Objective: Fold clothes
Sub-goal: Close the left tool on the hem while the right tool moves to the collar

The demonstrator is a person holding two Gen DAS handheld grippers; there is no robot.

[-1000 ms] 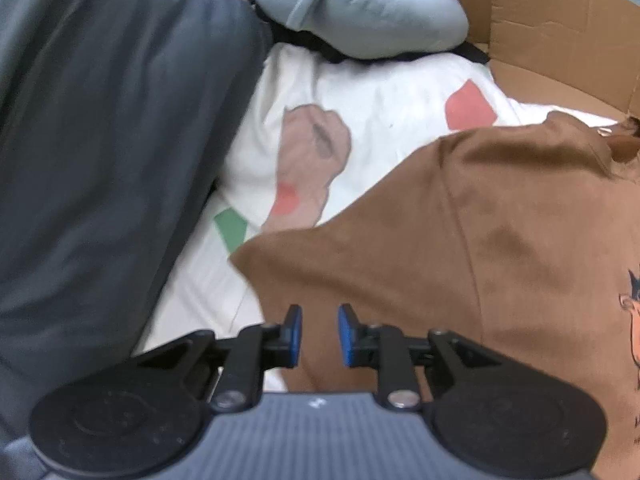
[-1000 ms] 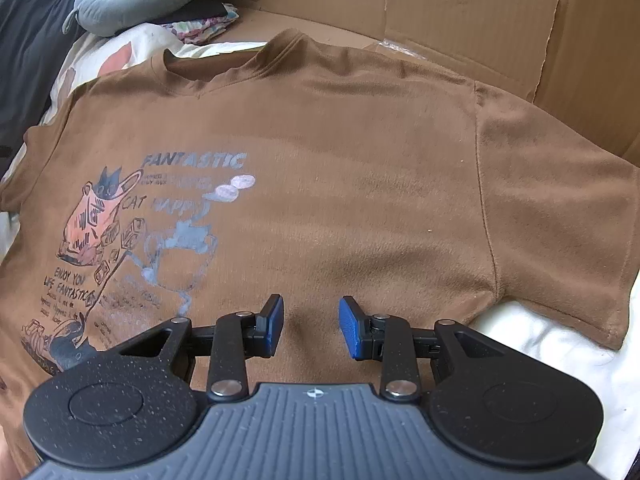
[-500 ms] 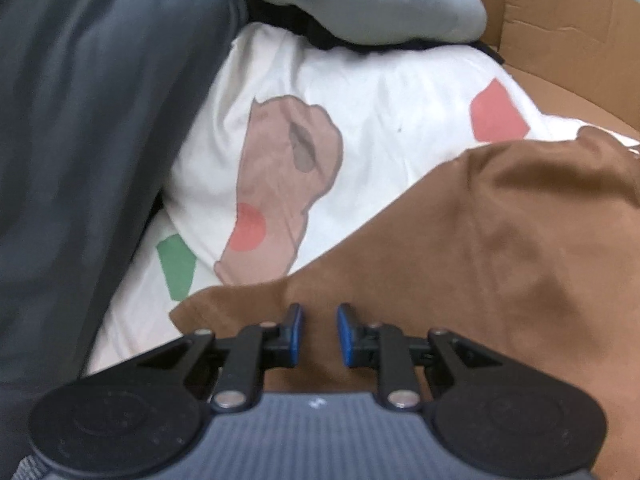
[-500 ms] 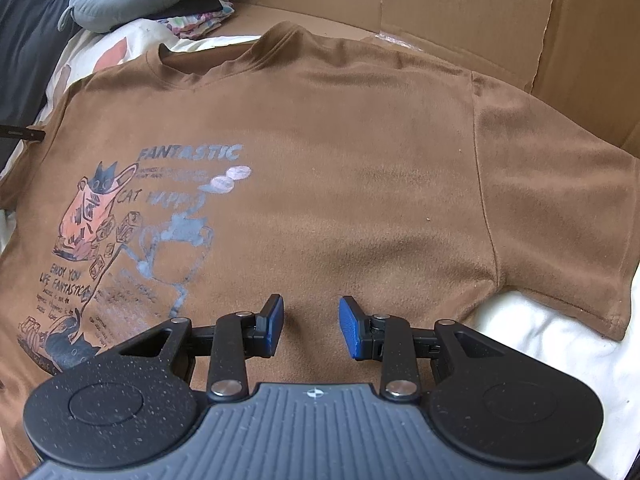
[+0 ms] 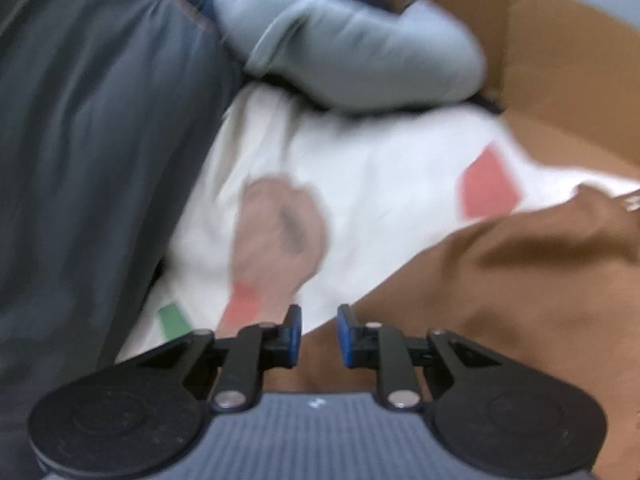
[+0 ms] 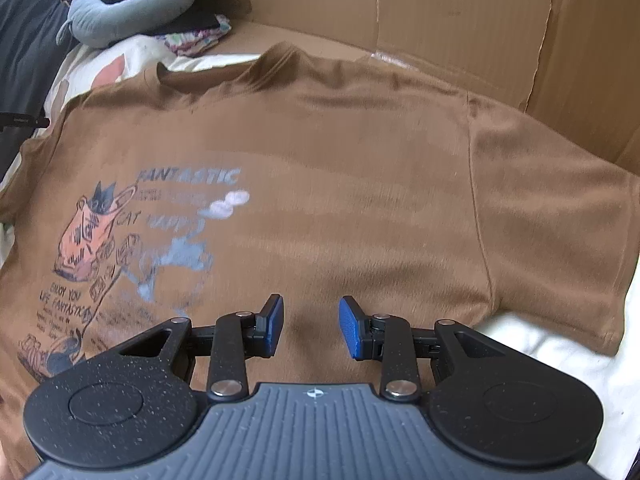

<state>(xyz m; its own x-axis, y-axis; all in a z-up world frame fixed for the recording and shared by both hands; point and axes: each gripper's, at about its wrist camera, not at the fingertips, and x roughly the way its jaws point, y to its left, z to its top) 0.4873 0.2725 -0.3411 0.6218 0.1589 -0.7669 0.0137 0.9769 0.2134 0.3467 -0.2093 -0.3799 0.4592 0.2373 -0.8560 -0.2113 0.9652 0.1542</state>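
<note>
Cardboard walls [image 6: 460, 12] stand at the back of a bed covered by a white sheet [image 5: 380, 168] printed with coloured patches. At the far left a dark grey cover [image 5: 88, 160] runs up the side, and a blue-grey neck pillow [image 6: 128, 8] lies at the head end with a small stack of patterned cloth [image 6: 196, 38] just beside it.

Moving rightward, the left gripper [image 5: 318, 336] hangs over the sheet with the brown T-shirt [image 6: 340, 184] at its right finger; its view is blurred. Its fingers stand apart with nothing between them, and the shirt's edge, probably a sleeve or shoulder, lies just beneath and to the right.

Across the middle of the bed the shirt lies spread flat, print side up, collar toward the cardboard, cat graphic [image 6: 92, 236] on the left half. Both sleeves look laid out to the sides, and no fold line crosses the body.

Further right, the right gripper [image 6: 311, 326] hovers low over the lower middle of the shirt, fingers parted and empty, with the right sleeve [image 6: 560, 240] stretched out toward the sheet beyond it.

As for progress, the shirt shows as fully opened and smoothed, with no fold in it. All the folding of this garment is left: sleeves inward, then the body doubled. No folded pile from the task can be made out for certain.
</note>
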